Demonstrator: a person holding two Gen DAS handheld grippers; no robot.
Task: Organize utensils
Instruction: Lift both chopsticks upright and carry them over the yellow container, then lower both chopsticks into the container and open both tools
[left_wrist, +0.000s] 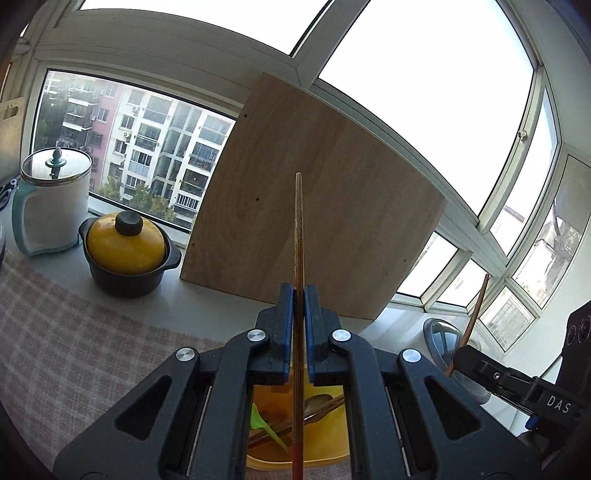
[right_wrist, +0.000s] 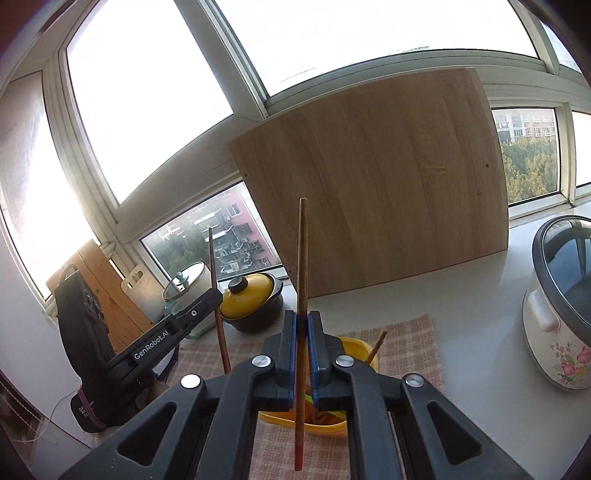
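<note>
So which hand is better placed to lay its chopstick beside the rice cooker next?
Right, probably. The right gripper, shut on a chopstick, has the rice cooker close on its right. The left gripper, also holding one, is farther off, beyond the right one.

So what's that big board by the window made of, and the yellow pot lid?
The big board looks like pale wood, or a wood-look laminate: matte, with straight grain lines. The yellow pot lid looks like glazed ceramic or enamel, since it is smooth and shiny with window glare, topped by a dark knob. I can't tell more.
</note>
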